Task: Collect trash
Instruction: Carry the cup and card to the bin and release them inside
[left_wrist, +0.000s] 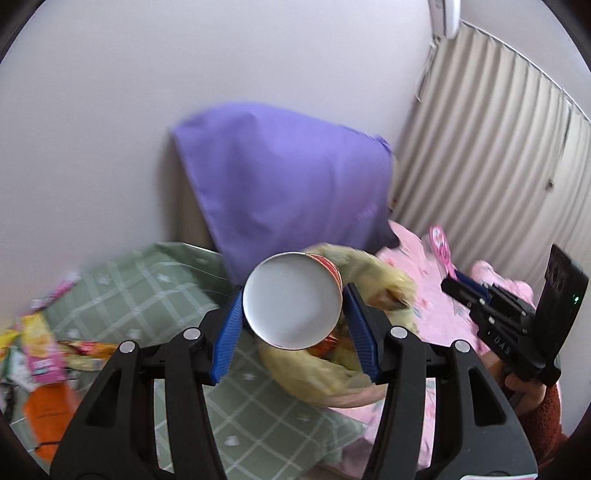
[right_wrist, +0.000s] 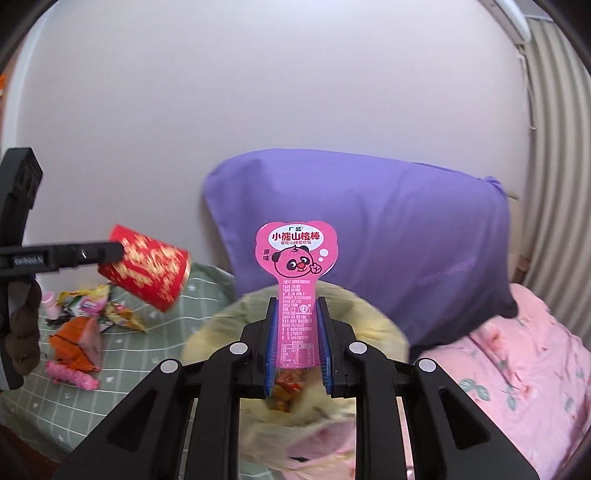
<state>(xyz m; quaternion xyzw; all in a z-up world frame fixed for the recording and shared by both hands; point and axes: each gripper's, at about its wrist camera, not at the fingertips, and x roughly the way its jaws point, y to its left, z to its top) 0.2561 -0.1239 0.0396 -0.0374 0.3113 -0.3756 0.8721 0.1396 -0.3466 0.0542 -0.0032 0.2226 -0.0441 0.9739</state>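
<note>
The paper cup (left_wrist: 291, 300) is a smooth tapered cylinder, red outside with gold lettering, its plain white round bottom facing the left wrist camera. The left gripper (left_wrist: 293, 332) has its ribbed blue jaws clamped on the cup's sides, holding it tipped on its side above the yellow bag (left_wrist: 373, 284). In the right wrist view the same cup (right_wrist: 146, 266) hangs in the air at the left, with the left gripper (right_wrist: 107, 253) reaching in from the frame edge.

The pink wrapper (right_wrist: 295, 295) is flat glossy plastic, a narrow stem widening to a heart-shaped head printed with a cartoon bear face. The right gripper (right_wrist: 297, 343) has its jaws drawn close together on the stem, so the wrapper stands upright over the bag's mouth. In the left wrist view the right gripper (left_wrist: 465, 286) shows at the right with the wrapper (left_wrist: 439, 245) at its tip.

The yellow bag (right_wrist: 373, 325) is thin, crinkled film, blurred here; it seems to hold orange packets already.

A loose heap of snack wrappers (right_wrist: 85, 325) lies on the green checked sheet (left_wrist: 155, 291) of the bed. Beside it is a pink floral quilt (right_wrist: 524, 354), with a purple pillow (right_wrist: 369, 236) propped against the plain white wall (left_wrist: 184, 92) and ribbed beige curtains (left_wrist: 498, 147) to the right.
</note>
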